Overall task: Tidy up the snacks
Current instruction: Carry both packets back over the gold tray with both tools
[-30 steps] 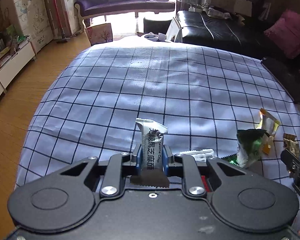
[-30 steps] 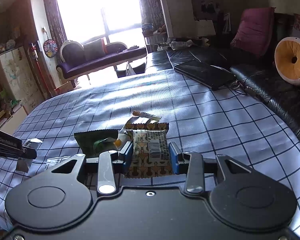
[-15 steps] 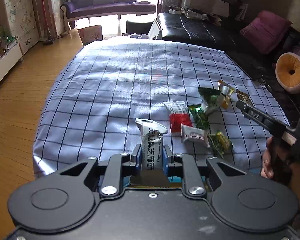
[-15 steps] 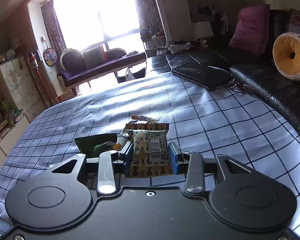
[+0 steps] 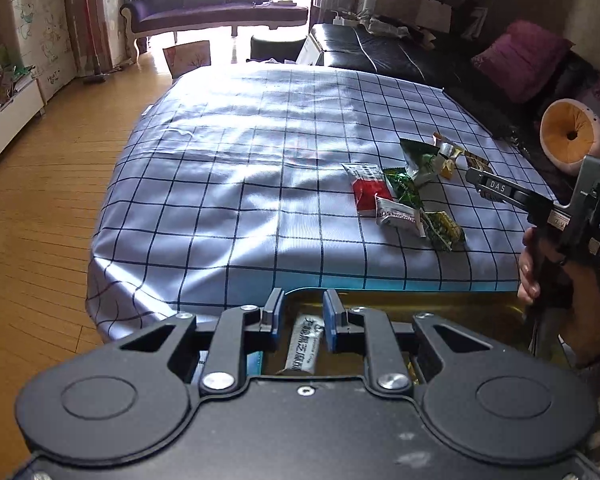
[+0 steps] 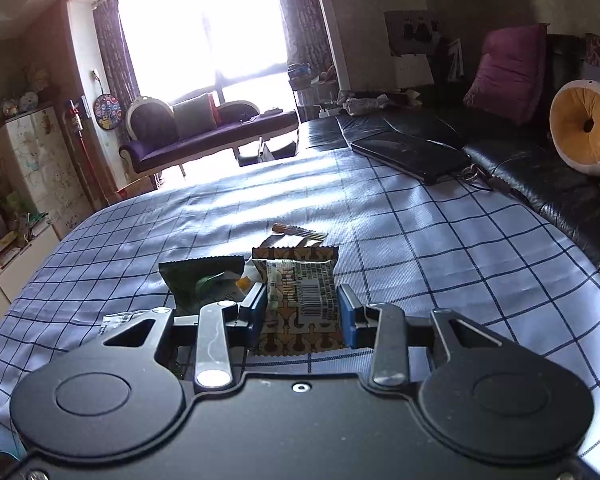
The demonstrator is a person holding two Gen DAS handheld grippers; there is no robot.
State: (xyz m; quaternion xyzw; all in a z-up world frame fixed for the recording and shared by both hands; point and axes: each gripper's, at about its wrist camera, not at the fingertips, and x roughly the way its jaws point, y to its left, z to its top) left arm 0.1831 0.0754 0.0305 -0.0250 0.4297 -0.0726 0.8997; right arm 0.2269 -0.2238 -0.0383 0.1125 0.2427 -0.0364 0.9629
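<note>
My left gripper (image 5: pixel 299 326) is open above a gold-lined tin (image 5: pixel 440 304) at the near edge of the table. The white sesame crisp bar (image 5: pixel 305 346) lies loose in the tin between the fingers. My right gripper (image 6: pixel 302 312) has its fingers on both sides of a brown patterned snack packet (image 6: pixel 300 300) lying on the checked cloth; I cannot tell whether they press it. A green packet (image 6: pixel 202 276) lies to its left. In the left wrist view the right gripper (image 5: pixel 488 188) reaches toward a cluster of snacks, with a red-and-white packet (image 5: pixel 366 188) in it.
The checked tablecloth (image 5: pixel 240 160) covers the table. A black sofa (image 6: pixel 540 176) with a purple cushion and an orange round pillow (image 6: pixel 582 128) stands to the right. A laptop (image 6: pixel 408 156) lies at the far table edge. Wooden floor (image 5: pixel 32 200) lies to the left.
My left gripper pulled back from over the table to the tin, opened and let the sesame crisp bar drop in. The right gripper stayed around the brown packet.
</note>
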